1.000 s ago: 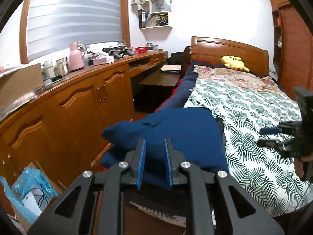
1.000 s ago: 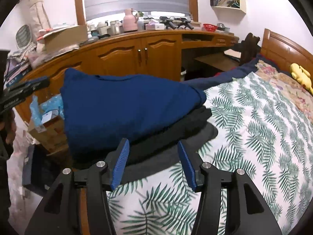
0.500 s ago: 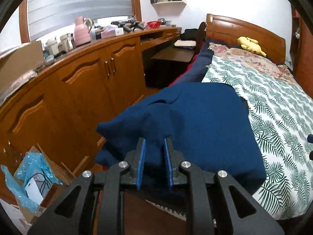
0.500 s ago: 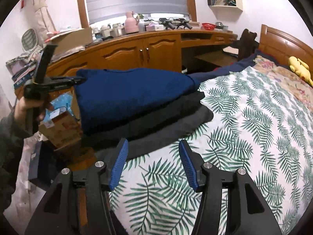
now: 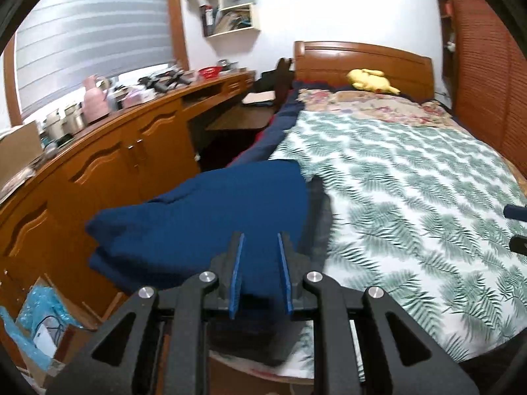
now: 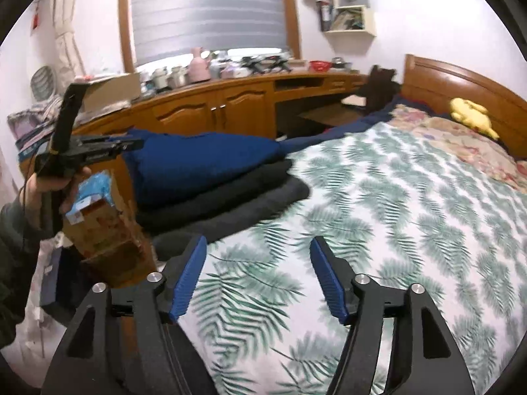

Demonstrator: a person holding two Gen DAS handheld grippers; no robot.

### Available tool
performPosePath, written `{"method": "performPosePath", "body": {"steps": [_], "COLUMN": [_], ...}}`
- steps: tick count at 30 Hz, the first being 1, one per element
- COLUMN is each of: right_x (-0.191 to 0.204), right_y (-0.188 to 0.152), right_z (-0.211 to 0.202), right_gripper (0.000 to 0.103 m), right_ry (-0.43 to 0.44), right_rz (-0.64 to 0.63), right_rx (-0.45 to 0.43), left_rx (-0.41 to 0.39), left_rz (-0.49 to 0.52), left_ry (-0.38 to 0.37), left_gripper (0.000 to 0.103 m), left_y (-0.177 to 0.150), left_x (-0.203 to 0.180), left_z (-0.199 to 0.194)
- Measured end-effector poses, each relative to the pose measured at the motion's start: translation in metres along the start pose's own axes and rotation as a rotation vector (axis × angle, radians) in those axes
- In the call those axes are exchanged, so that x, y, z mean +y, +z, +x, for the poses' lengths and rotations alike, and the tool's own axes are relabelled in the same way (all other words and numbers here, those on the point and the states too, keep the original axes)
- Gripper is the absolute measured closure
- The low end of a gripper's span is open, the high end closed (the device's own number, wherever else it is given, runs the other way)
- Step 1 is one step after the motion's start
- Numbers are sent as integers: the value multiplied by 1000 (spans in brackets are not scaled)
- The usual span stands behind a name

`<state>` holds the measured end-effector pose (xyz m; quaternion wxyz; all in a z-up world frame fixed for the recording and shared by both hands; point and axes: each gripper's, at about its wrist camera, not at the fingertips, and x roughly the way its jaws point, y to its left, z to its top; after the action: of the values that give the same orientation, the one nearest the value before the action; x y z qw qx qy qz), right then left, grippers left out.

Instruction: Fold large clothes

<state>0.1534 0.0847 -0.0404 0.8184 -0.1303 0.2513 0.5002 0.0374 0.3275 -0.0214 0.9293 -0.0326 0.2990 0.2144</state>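
Note:
A folded blue garment (image 5: 210, 217) lies on top of a black garment (image 6: 230, 191) and a dark grey one (image 6: 263, 205), stacked at the left edge of the bed (image 6: 378, 217). My left gripper (image 5: 260, 256) is shut on the blue garment's near edge, with cloth filling the narrow gap between its pads. In the right wrist view a hand (image 6: 39, 184) holds that left gripper (image 6: 133, 144) at the garment's raised left corner. My right gripper (image 6: 257, 242) hangs over the leaf-print sheet, apart from the stack. Its jaws are opening with nothing between them. Its fingers (image 5: 515, 212) show at the right edge of the left wrist view.
A long wooden cabinet (image 5: 131, 151) with a cluttered top runs along the wall left of the bed. A cardboard box (image 6: 98, 227) with blue plastic stands on the floor beside the stack. A yellow plush toy (image 5: 372, 80) lies by the headboard. A slatted wardrobe (image 5: 487, 65) stands at the far right.
My right gripper has drawn back from the stack over the sheet and its jaws stand wider. My left gripper keeps hold of the blue garment and has shifted sideways with it.

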Motion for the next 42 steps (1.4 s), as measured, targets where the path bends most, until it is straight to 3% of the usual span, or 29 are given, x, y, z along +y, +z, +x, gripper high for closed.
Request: {"method": "performPosePath", "body": {"steps": [11, 16, 20, 35, 42], "right_x": [-64, -84, -98, -120, -113], "right_y": [-54, -82, -106, -174, -189], "right_z": [-60, -76, -89, -140, -180], "right_gripper": [19, 18, 17, 13, 13], "right_ry": [-190, -237, -280, -402, -499], "right_rz": [96, 141, 180, 328, 373], "right_rx": [-18, -15, -15, 21, -15], "left_rx": [-6, 8, 9, 60, 37], "left_rz": [104, 134, 158, 156, 159], "left_ry": [-184, -287, -324, -452, -483], "left_gripper": [84, 84, 83, 80, 79], "left_y": [-11, -17, -25, -66, -62], "left_x": [-144, -192, -227, -311, -326], "left_z": [2, 1, -4, -23, -53]}}
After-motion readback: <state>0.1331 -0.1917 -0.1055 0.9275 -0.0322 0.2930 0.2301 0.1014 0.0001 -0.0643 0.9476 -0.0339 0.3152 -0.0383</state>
